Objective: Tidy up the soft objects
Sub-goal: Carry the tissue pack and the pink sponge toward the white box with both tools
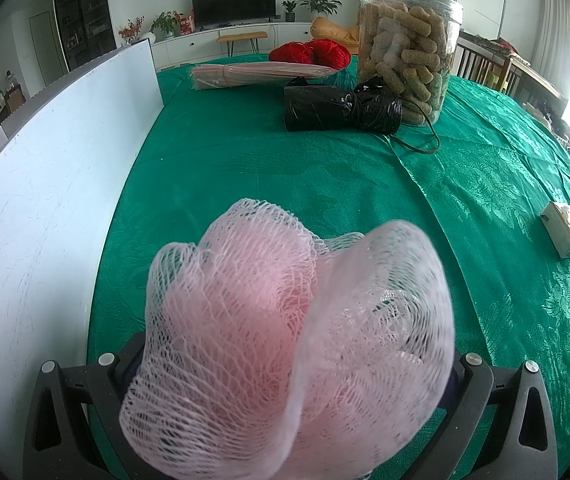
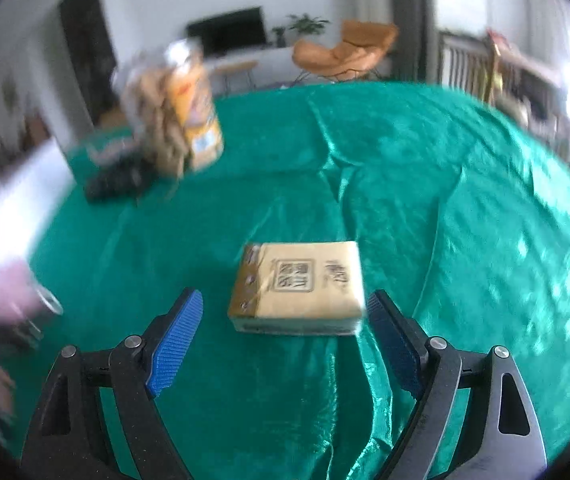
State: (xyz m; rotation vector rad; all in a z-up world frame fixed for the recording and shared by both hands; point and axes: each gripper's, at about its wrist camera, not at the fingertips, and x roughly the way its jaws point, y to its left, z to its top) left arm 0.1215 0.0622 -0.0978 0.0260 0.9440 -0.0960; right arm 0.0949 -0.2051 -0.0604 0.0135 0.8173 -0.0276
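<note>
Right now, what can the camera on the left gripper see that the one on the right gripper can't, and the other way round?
Only the left wrist view shows the pink mesh bath sponge bulging between the left gripper fingers, the red yarn and the pinkish stick bundle. Only the right wrist view shows the right gripper open, its blue pads flanking the tissue pack printed top. Both share the green tablecloth, the snack jar, the black roll and the white board.
</note>
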